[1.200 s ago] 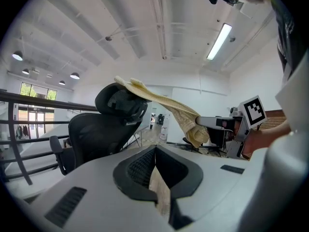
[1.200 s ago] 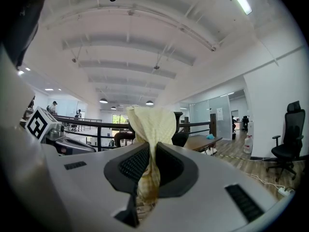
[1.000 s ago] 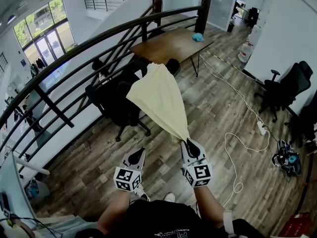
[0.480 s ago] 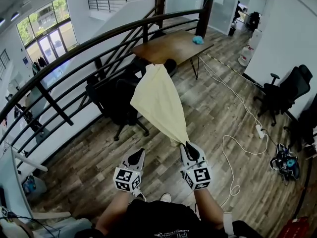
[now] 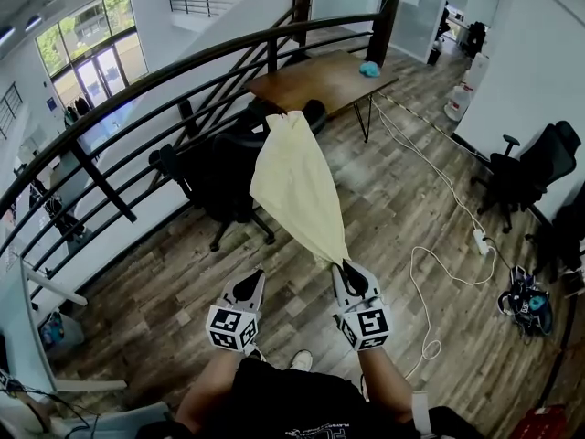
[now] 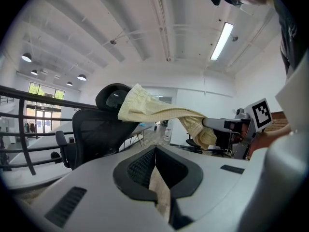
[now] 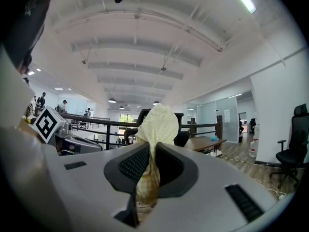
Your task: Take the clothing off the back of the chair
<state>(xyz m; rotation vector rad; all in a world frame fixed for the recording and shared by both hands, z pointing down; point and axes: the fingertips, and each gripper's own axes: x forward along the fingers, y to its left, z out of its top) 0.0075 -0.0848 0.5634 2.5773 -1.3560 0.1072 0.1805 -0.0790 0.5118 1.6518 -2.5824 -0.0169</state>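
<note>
A pale yellow garment (image 5: 297, 186) stretches from the back of a black office chair (image 5: 224, 176) down to my right gripper (image 5: 345, 265), which is shut on its lower end. In the right gripper view the cloth (image 7: 157, 122) runs out from between the jaws of that gripper (image 7: 150, 146) toward the chair. My left gripper (image 5: 254, 277) hangs beside the right one, apart from the cloth, shut and empty. The left gripper view shows its jaws (image 6: 155, 149) meeting at the tips, with the garment (image 6: 159, 112) still draped over the chair's headrest (image 6: 112, 96).
A dark metal railing (image 5: 137, 99) runs behind the chair. A wooden table (image 5: 320, 80) with a blue item (image 5: 367, 68) stands beyond it. A white cable (image 5: 439, 273) trails over the wood floor, and another black chair (image 5: 530, 167) stands at the right.
Both grippers have shifted slightly together with me. The cloth stays stretched between the chair and the right gripper. Neither gripper's jaws have changed.
</note>
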